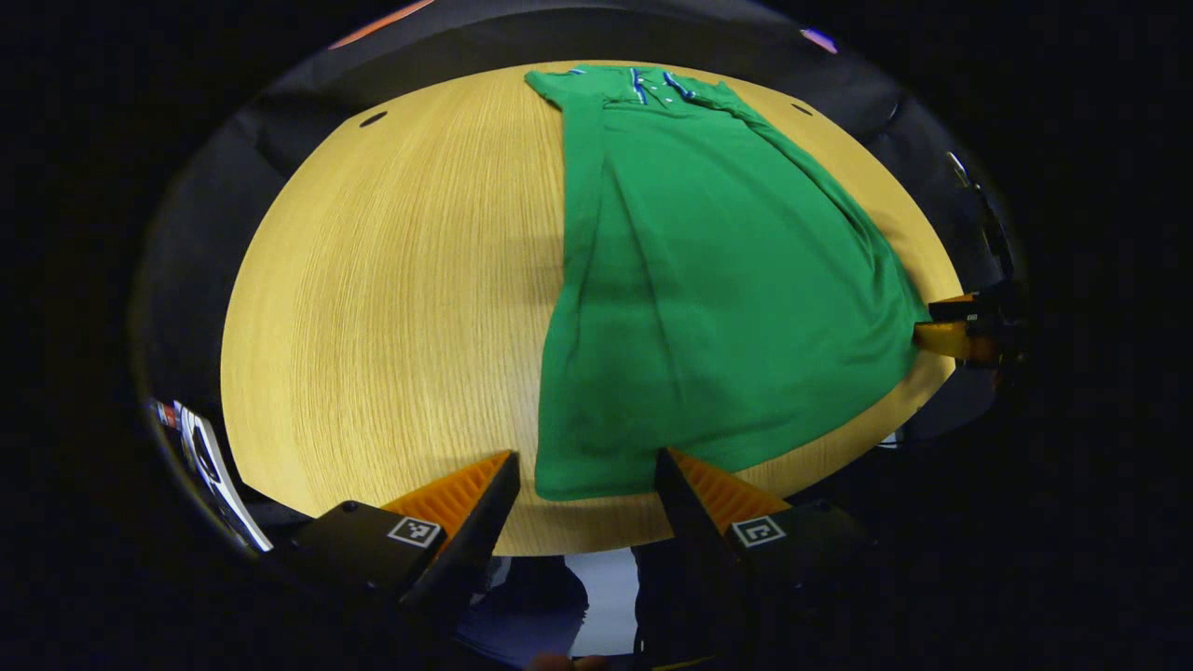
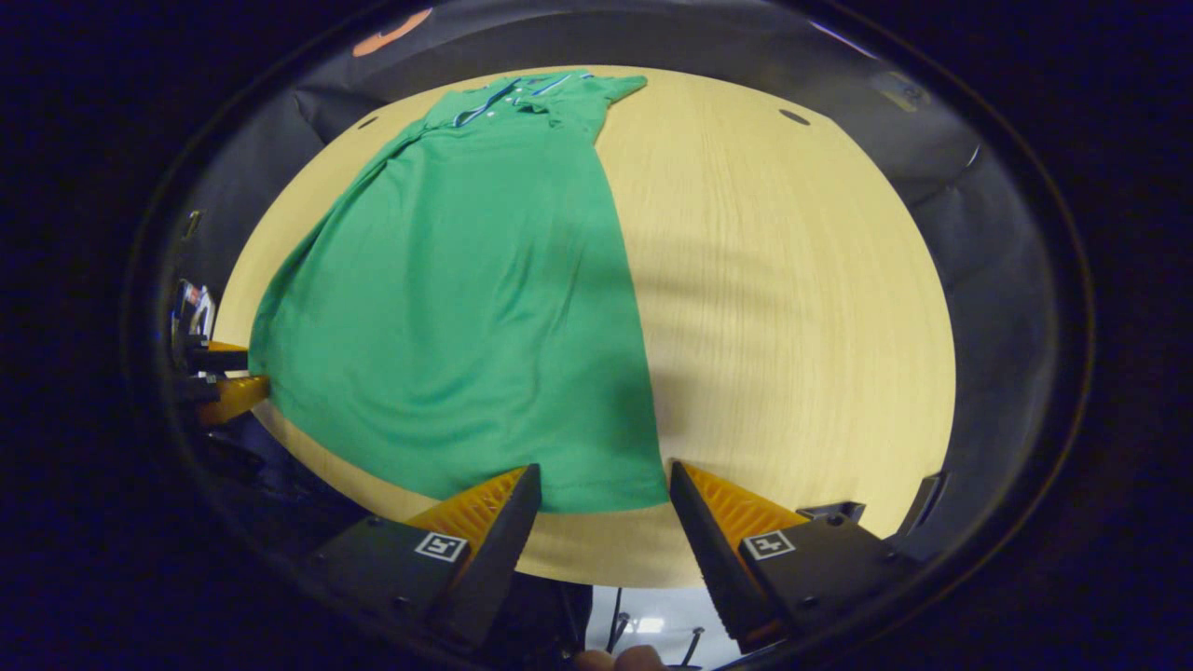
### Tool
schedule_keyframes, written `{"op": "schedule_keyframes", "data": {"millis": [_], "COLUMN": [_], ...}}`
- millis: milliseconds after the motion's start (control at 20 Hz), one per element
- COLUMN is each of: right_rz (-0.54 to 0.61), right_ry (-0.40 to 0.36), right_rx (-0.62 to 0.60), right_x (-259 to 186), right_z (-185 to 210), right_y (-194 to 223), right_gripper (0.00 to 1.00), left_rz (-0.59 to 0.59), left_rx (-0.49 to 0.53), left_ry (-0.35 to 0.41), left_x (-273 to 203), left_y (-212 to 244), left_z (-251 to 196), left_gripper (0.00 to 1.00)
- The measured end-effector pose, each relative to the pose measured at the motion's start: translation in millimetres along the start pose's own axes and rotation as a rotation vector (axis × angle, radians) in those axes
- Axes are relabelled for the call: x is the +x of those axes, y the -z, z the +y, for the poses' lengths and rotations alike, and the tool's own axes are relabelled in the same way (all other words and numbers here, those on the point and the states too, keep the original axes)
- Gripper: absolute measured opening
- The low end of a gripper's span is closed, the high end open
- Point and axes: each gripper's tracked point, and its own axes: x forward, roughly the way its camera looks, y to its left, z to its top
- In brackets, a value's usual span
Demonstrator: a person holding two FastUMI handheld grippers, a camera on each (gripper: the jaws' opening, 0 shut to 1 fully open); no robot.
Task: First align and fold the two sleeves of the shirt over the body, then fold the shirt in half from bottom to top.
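Observation:
A green shirt (image 1: 708,308) lies flat on the wooden table (image 1: 391,308), collar at the far end, both sleeves folded in over the body. My left gripper (image 1: 587,466) is open at the near edge, its fingers either side of the hem's left corner (image 1: 559,485). In the right gripper view the same shirt (image 2: 466,308) fills the left half of the table (image 2: 792,308). My right gripper (image 2: 604,477) is open around the hem's right corner (image 2: 643,499). Each view also shows the other gripper far off: the right one (image 1: 960,331) and the left one (image 2: 219,382).
The table's near edge runs just under both grippers' fingers. Bare wood lies left of the shirt in the left gripper view and right of it in the right gripper view. Small dark holes (image 2: 794,116) mark the table's far corners. The black booth wall (image 1: 280,140) rings the table.

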Motion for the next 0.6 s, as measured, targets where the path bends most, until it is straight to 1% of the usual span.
{"op": "schedule_keyframes", "data": {"millis": [100, 150, 200, 250, 300, 350, 450, 500, 550, 600], "right_rz": [0.005, 0.013, 0.020, 0.026, 0.034, 0.035, 0.039, 0.045, 0.052, 0.067], "right_ry": [0.005, 0.006, 0.006, 0.008, 0.005, -0.004, -0.015, -0.021, -0.034, -0.064], "right_rx": [0.007, 0.008, 0.008, 0.020, 0.024, 0.025, 0.054, 0.053, 0.062, 0.086], "right_x": [-0.1, 0.2, 2.1, 2.0, 1.4, 2.2, 2.0, 1.2, 0.9, 0.0], "right_z": [-0.1, -0.4, 0.0, 2.2, 4.2, 5.9, 10.0, 9.7, 10.3, 12.5], "right_y": [-1.4, -0.1, -1.7, -2.9, -5.4, -4.8, -6.3, -6.7, -6.0, -4.5], "right_gripper": [0.91, 0.92, 0.97, 0.82, 0.64, 0.58, 0.26, 0.10, 0.10, 0.10], "left_rz": [-0.004, 0.000, 0.007, 0.013, 0.006, -0.001, 0.005, 0.010, 0.028, 0.036], "left_rx": [-0.033, -0.043, -0.053, -0.063, -0.075, -0.111, -0.201, -0.211, -0.215, -0.217], "left_ry": [-0.009, -0.013, -0.011, -0.009, 0.001, 0.026, 0.078, 0.108, 0.144, 0.163], "left_x": [-0.4, 1.3, 1.5, 2.9, 4.5, 5.6, 9.1, 9.7, 8.9, 5.9], "left_y": [-3.0, -1.6, -1.4, -4.9, -10.9, -18.4, -27.0, -27.5, -23.3, -21.4], "left_z": [-3.8, -3.8, -5.1, -5.2, -4.9, -5.7, -4.8, -5.7, -10.1, -12.9], "left_gripper": [0.98, 1.00, 0.96, 0.94, 0.82, 0.60, 0.15, 0.07, 0.06, 0.04]}}
